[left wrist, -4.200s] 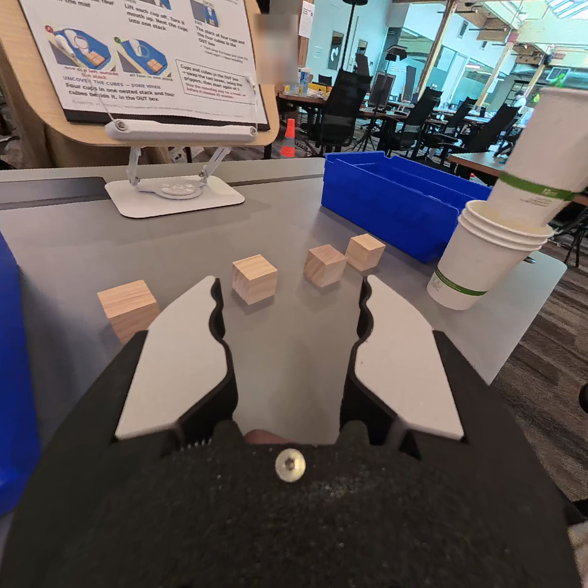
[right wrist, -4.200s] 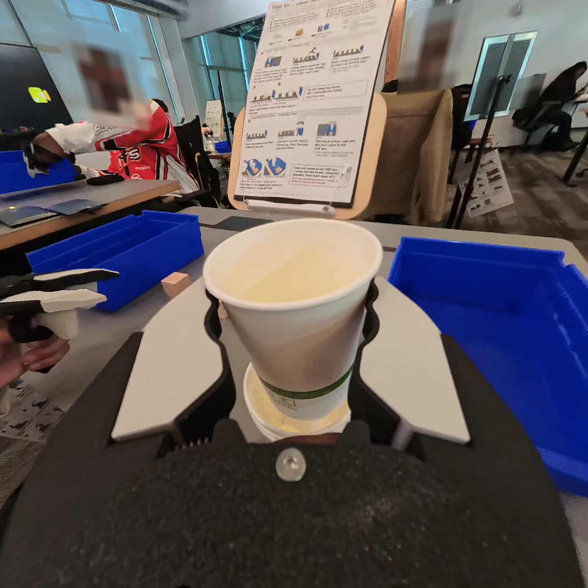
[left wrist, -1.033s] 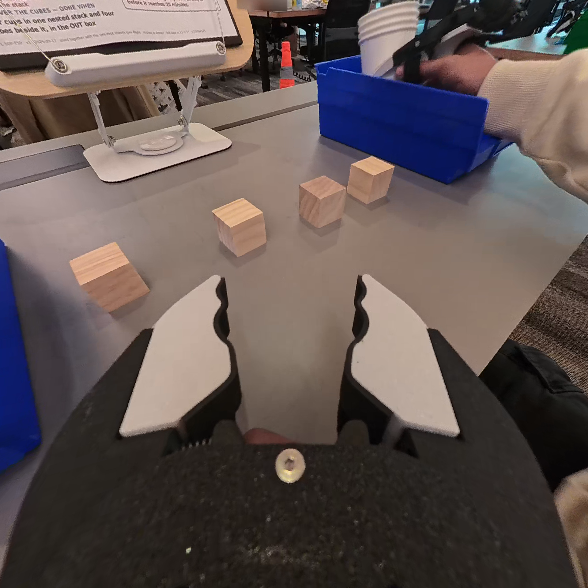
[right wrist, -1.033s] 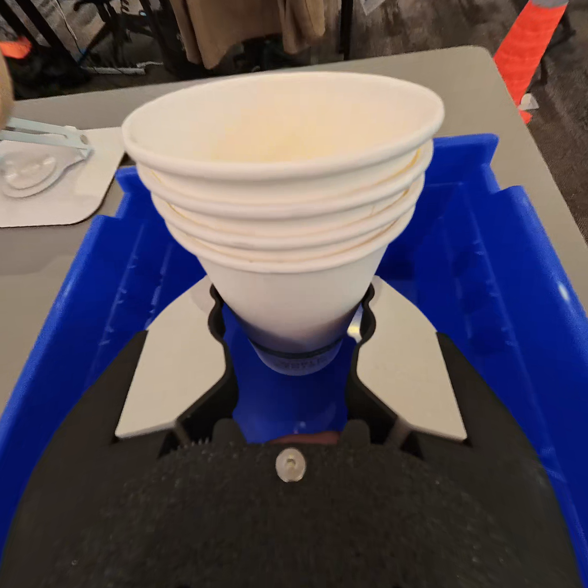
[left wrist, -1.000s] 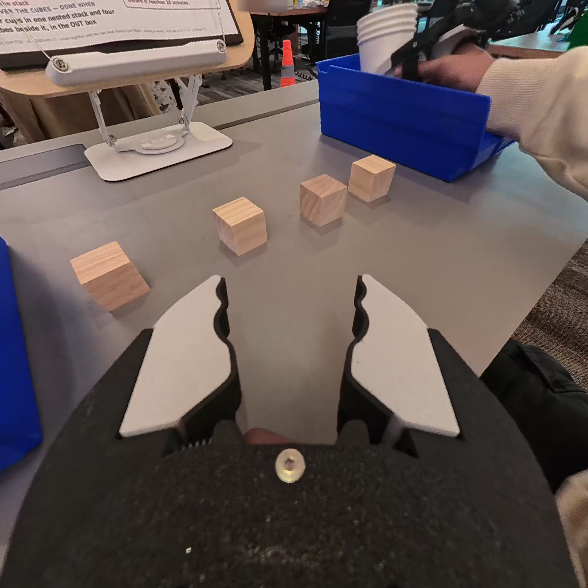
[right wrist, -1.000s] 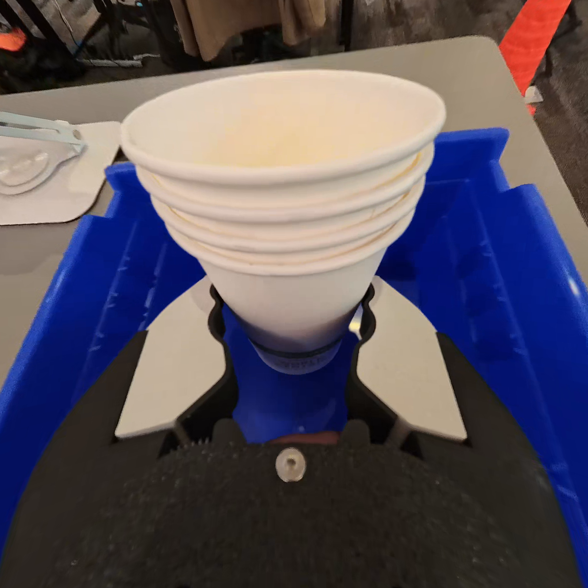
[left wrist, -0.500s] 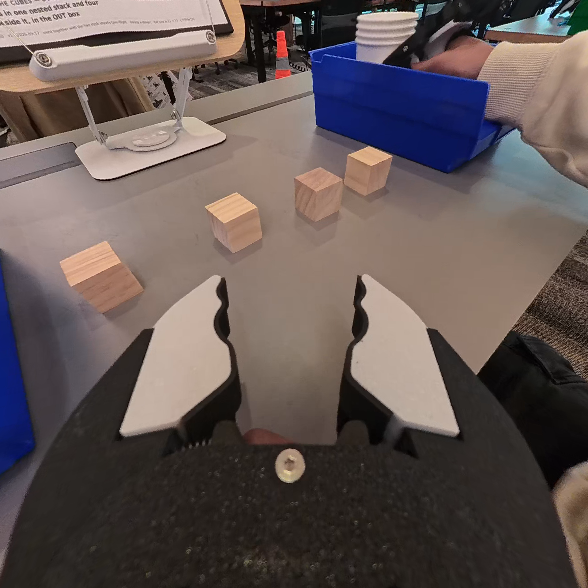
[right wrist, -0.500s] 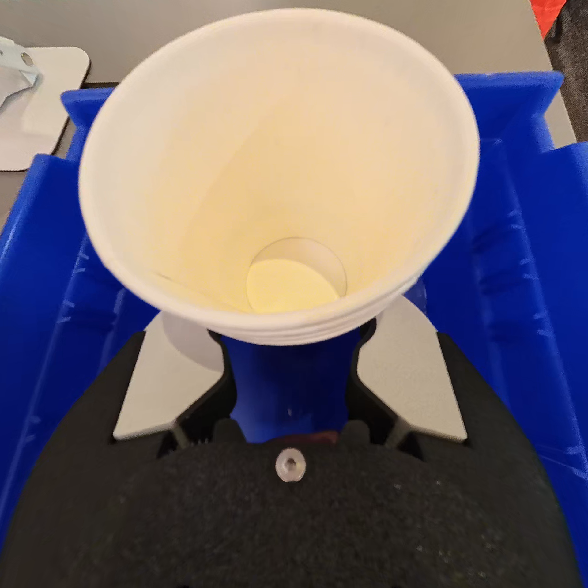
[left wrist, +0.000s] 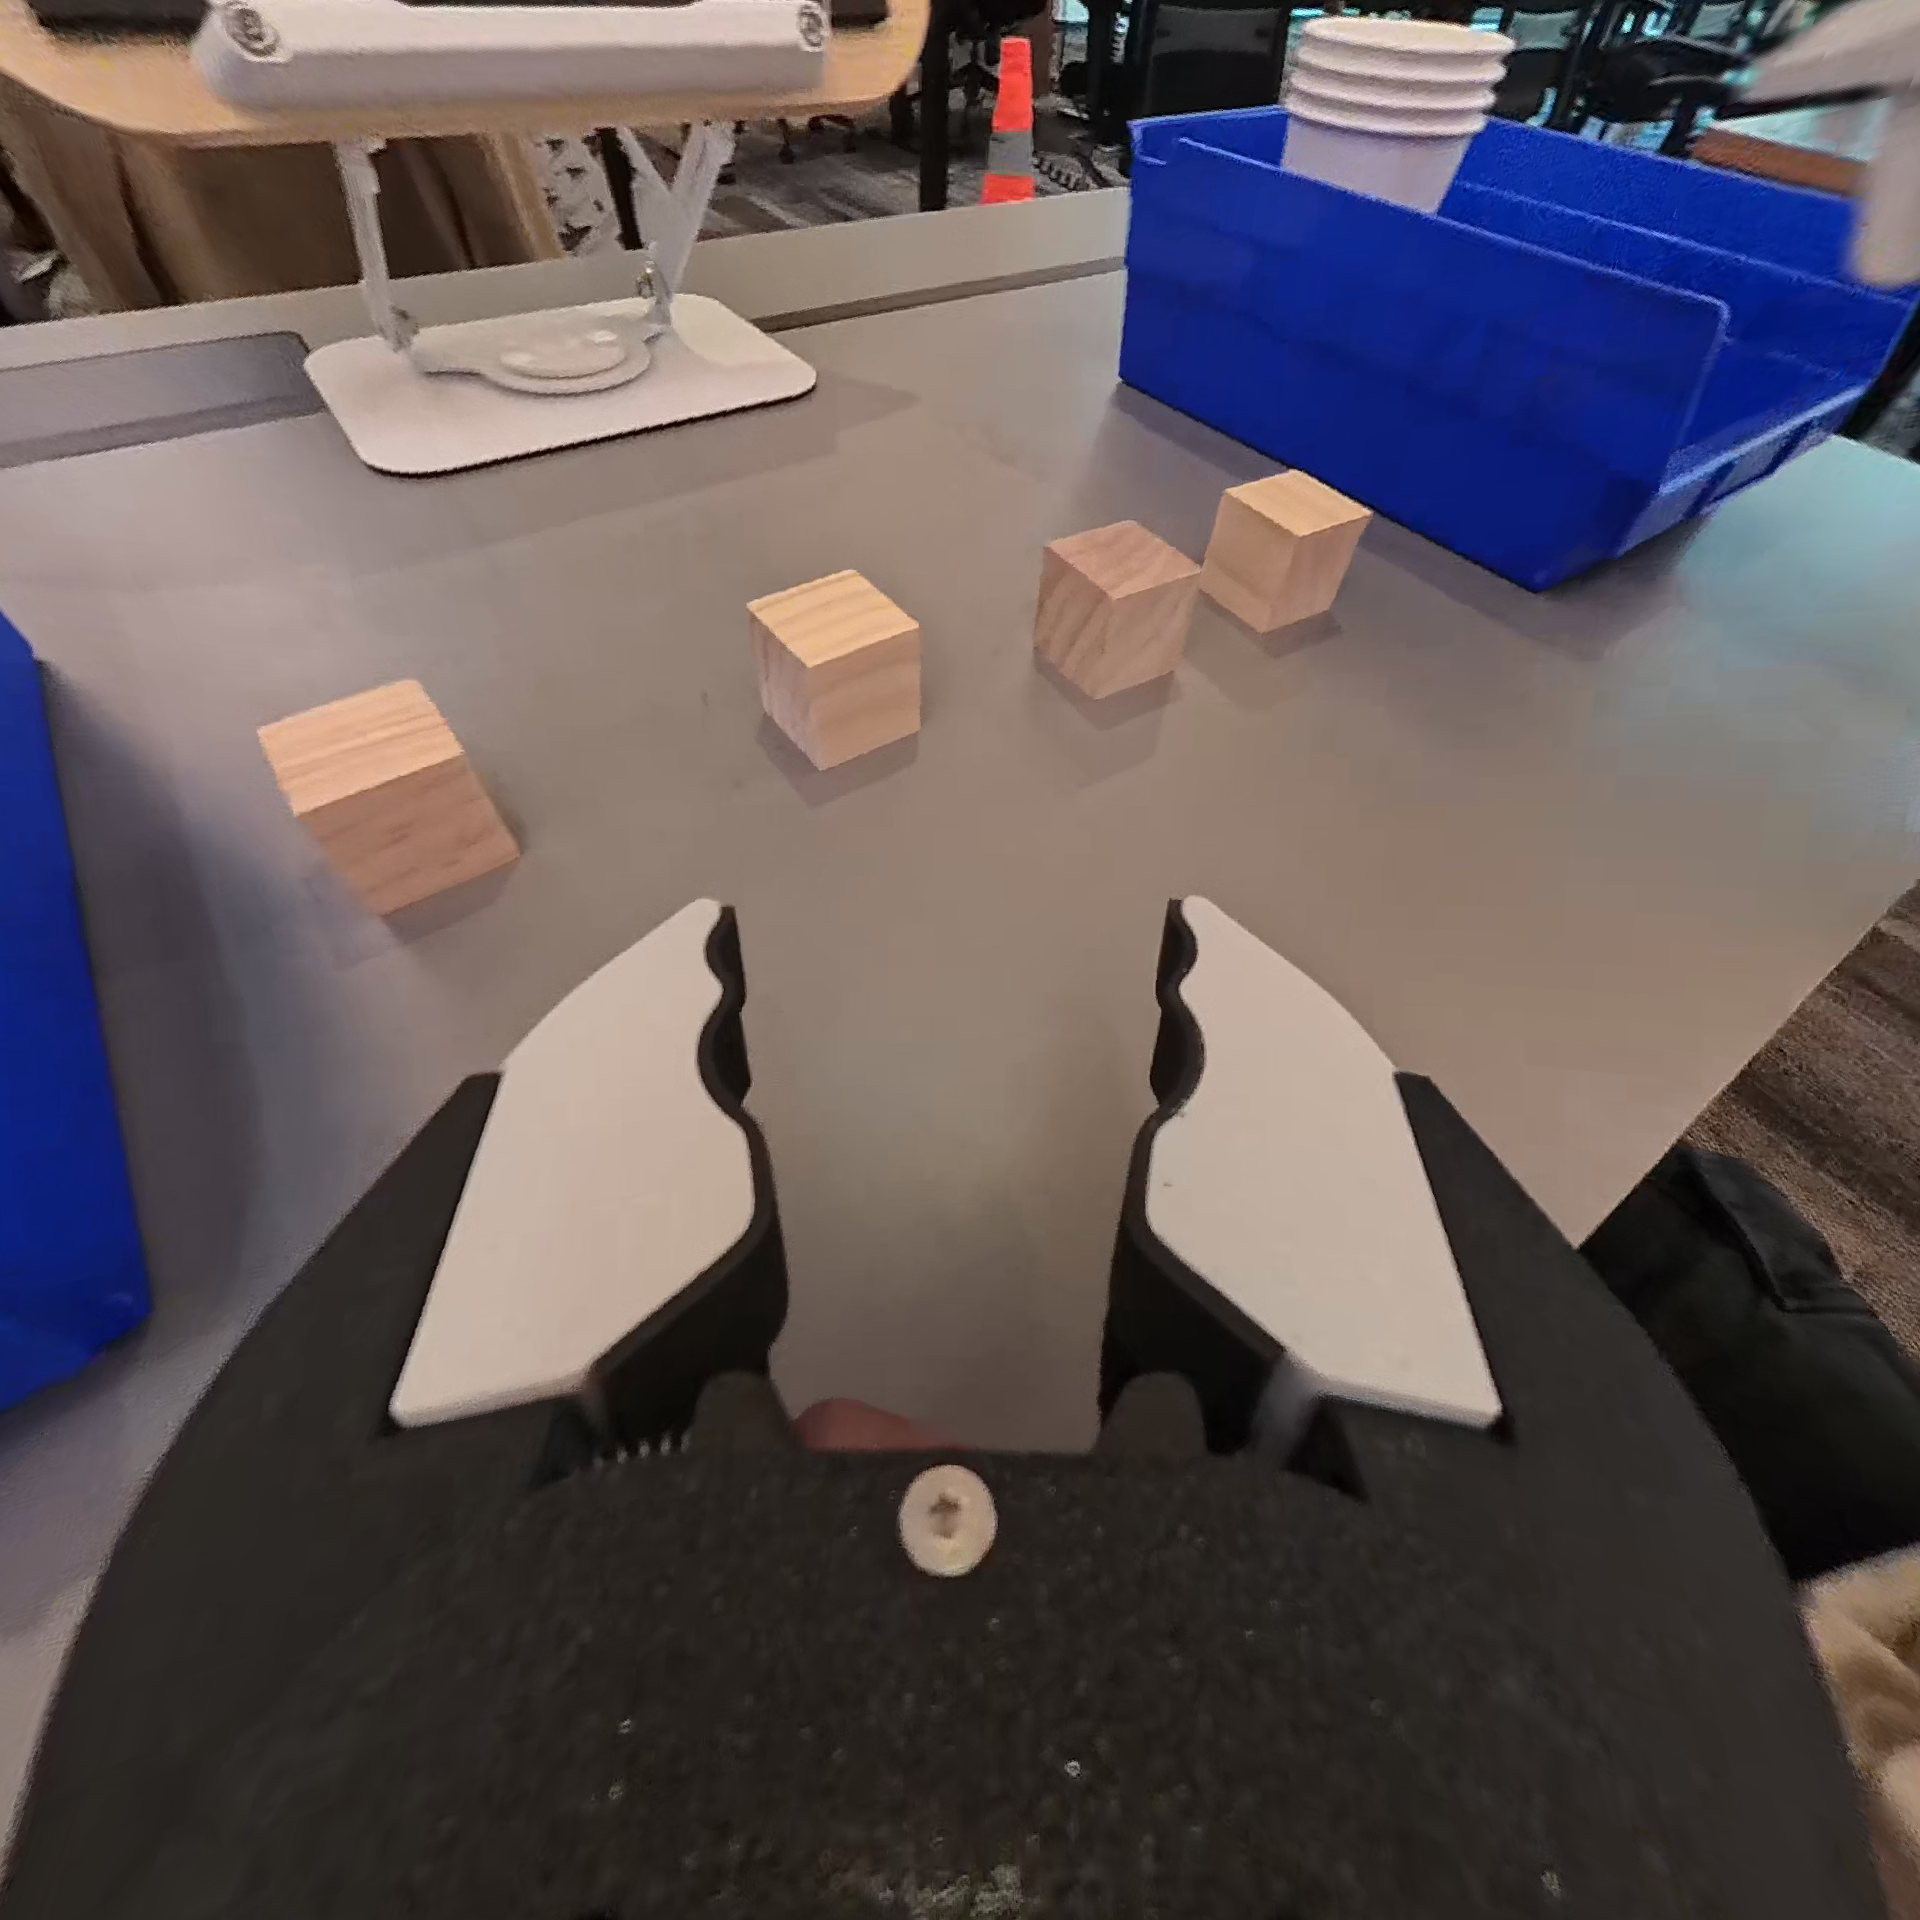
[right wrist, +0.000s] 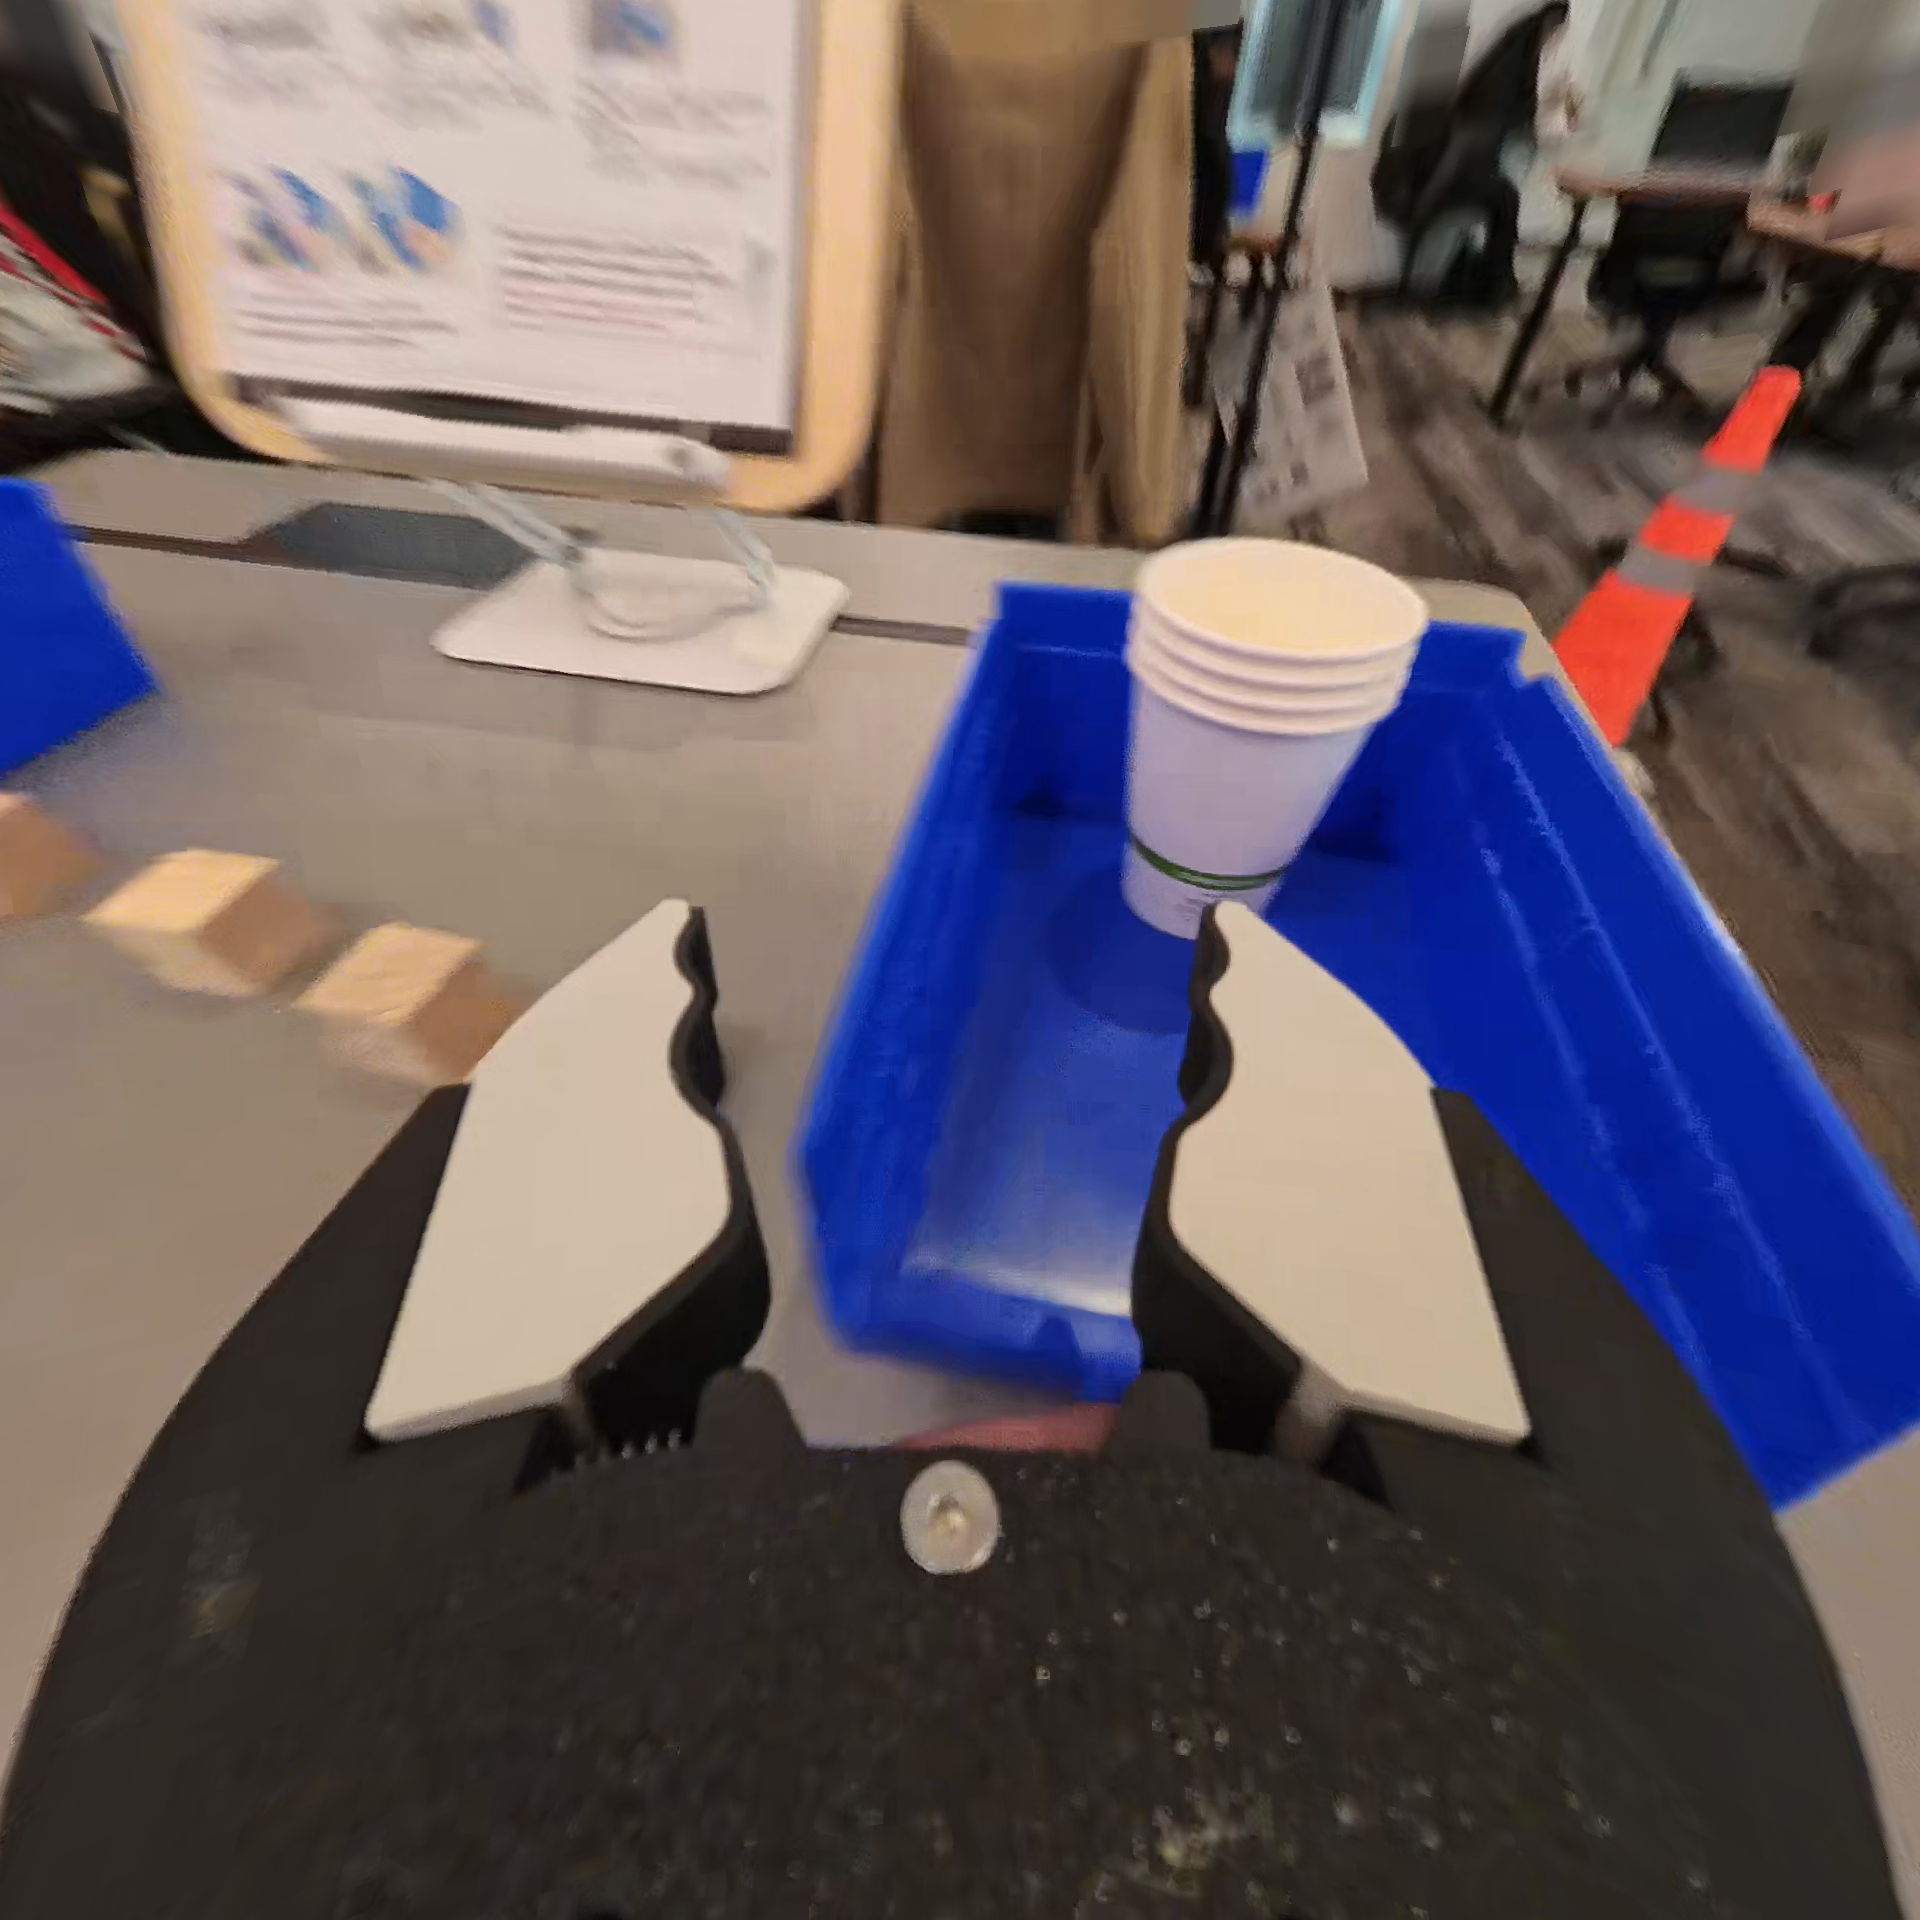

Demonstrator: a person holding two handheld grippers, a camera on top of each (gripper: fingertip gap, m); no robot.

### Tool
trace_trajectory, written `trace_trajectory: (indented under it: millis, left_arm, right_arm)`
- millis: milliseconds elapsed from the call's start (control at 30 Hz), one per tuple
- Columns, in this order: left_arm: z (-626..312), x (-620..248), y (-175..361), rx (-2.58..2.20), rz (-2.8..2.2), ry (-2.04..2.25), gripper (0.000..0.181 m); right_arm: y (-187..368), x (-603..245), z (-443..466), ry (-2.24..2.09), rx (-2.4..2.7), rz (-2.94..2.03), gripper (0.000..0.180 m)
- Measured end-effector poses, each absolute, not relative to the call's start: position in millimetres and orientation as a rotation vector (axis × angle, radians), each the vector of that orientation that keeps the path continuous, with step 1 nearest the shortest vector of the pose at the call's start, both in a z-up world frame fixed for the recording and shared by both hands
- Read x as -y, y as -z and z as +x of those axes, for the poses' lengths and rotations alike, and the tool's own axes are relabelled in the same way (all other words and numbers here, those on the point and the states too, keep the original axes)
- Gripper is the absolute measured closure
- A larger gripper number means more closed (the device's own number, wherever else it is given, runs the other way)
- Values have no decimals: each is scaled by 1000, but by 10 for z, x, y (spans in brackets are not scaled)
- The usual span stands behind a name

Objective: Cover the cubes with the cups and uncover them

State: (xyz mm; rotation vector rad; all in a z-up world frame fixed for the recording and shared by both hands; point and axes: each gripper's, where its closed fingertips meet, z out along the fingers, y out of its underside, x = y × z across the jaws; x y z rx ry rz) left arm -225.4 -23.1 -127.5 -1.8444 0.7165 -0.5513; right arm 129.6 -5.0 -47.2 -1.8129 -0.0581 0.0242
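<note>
Several bare wooden cubes stand in a row on the grey table (left wrist: 1455, 935): one at the left (left wrist: 384, 795), one in the middle (left wrist: 836, 665), and two close together at the right (left wrist: 1117, 605) (left wrist: 1283, 545). A nested stack of white paper cups (right wrist: 1252, 717) stands upright in the blue bin (right wrist: 1621, 1039); it also shows in the left wrist view (left wrist: 1387, 114). My left gripper (left wrist: 951, 914) is open and empty, near the table's front edge. My right gripper (right wrist: 951, 914) is open and empty, drawn back from the cups, above the bin's near end. Cubes (right wrist: 390, 992) show blurred at its left.
A white stand (left wrist: 561, 364) holding an instruction sheet (right wrist: 499, 208) is at the back of the table. A second blue bin (left wrist: 52, 1039) sits at the far left. An orange cone (right wrist: 1662, 582) and office chairs stand on the floor beyond.
My right gripper set the cup stack down in the blue bin, opened and pulled back from it. My left gripper stayed open and moved only slightly.
</note>
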Motion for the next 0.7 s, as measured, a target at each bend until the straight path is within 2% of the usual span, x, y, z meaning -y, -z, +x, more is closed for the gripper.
trace_trajectory:
  millis: [133, 300, 700]
  left_arm:
    - [-2367, 174, 1260, -647, -1865, 485, 105]
    - [-2411, 194, 1263, -595, -1875, 475, 104]
    - [-2542, 14, 1435, -496, -2020, 352, 108]
  right_arm:
    - [693, 640, 520, -166, 137, -1743, 102]
    - [1133, 891, 12, -271, 172, -1785, 103]
    - [1356, 877, -146, -231, 279, -1844, 105]
